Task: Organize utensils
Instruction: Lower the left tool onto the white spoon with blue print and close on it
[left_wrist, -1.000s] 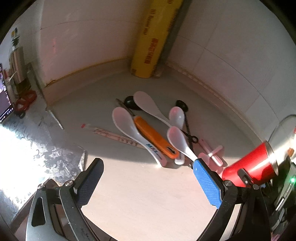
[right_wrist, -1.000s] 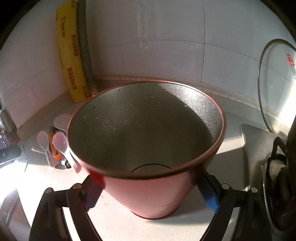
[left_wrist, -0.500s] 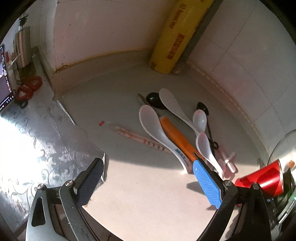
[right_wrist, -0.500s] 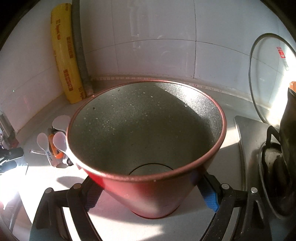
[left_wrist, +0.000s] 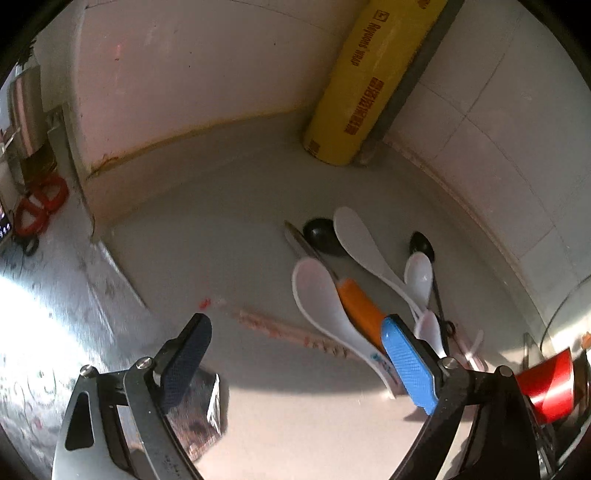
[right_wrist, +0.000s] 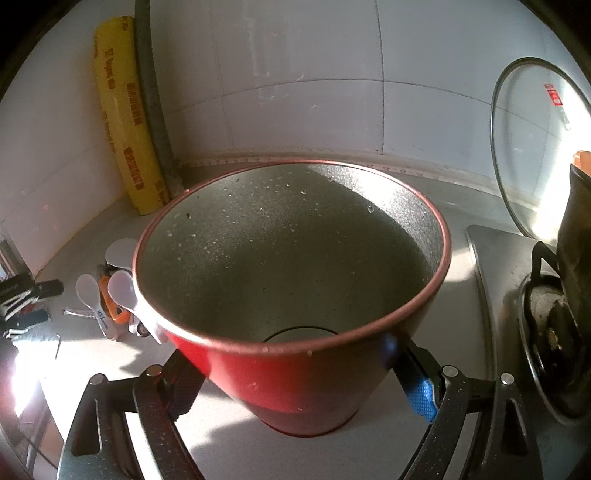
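Utensils lie in a loose heap on the pale tabletop (left_wrist: 229, 258) near the tiled corner: a large white spoon (left_wrist: 325, 306) across an orange-handled tool (left_wrist: 360, 308), a second long white spoon (left_wrist: 364, 245), two smaller white spoons (left_wrist: 419, 278), two black spoons (left_wrist: 319, 234), and wrapped chopsticks (left_wrist: 295, 334) just beside the heap. The left gripper (left_wrist: 295, 354) hovers above the near end of the heap with its fingers (left_wrist: 188, 354) spread wide and nothing between them. The right gripper (right_wrist: 295, 380) is clamped on the lower wall of the red cup (right_wrist: 295, 362), which looks empty and stands upright just to the right of the heap.

Step in hand, as judged: picking the first utensil for the cup. The large white spoon lies uppermost, with its handle pointing toward the gripper, so it seems the cleanest choice. The fingers should straddle the handle crosswise and close on it alone, since the orange-handled tool touches it and could be dragged along. The cup is best held steady, mouth up, to receive it.

Open room lies on the bare tabletop before and to the left of the heap. Limits are the two walls behind, the yellow wrap roll (left_wrist: 373, 81) standing in the corner, the foil-covered surface (left_wrist: 40, 325) to the left, and, in the right wrist view, the glass lid (right_wrist: 532, 147) and stove burner (right_wrist: 546, 314) to the right of the cup.
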